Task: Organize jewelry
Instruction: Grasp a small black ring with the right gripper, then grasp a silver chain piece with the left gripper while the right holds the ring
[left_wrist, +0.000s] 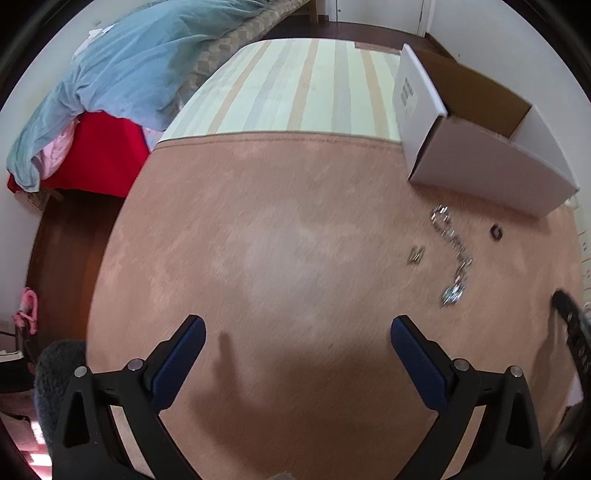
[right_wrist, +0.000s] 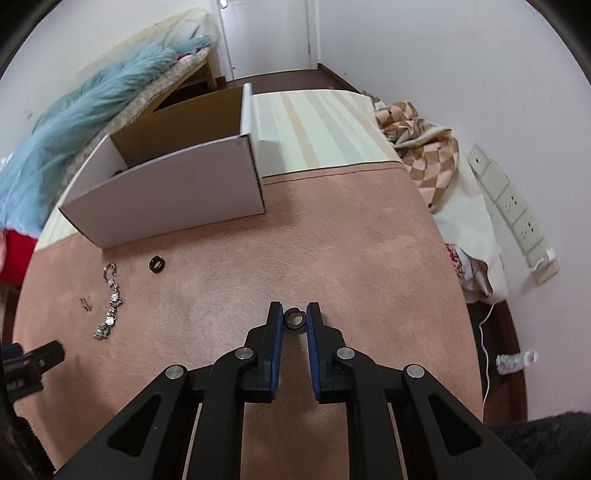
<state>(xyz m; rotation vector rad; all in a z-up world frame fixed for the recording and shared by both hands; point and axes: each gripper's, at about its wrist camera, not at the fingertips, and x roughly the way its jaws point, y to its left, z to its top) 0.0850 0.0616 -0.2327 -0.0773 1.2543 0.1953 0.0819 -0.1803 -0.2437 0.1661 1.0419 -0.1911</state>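
Note:
My right gripper (right_wrist: 294, 314) is shut on a small black ring (right_wrist: 294, 319), held between its fingertips just above the pink blanket (right_wrist: 332, 258). A second black ring (right_wrist: 157, 264) lies near the white cardboard box (right_wrist: 166, 199). A silver chain bracelet (right_wrist: 110, 301) and a small pair of earrings (right_wrist: 85, 304) lie left of it. In the left wrist view my left gripper (left_wrist: 297, 328) is open and empty over bare blanket; the bracelet (left_wrist: 452, 254), the earrings (left_wrist: 415, 255), the ring (left_wrist: 495, 232) and the box (left_wrist: 480, 162) lie to its right.
A striped sheet (right_wrist: 317, 125) lies behind the blanket. A blue fluffy cover (right_wrist: 81, 122) is at the left, a checked blanket (right_wrist: 421, 155) and wall sockets (right_wrist: 513, 206) at the right. The right gripper's finger (left_wrist: 572, 332) shows at the left wrist view's right edge.

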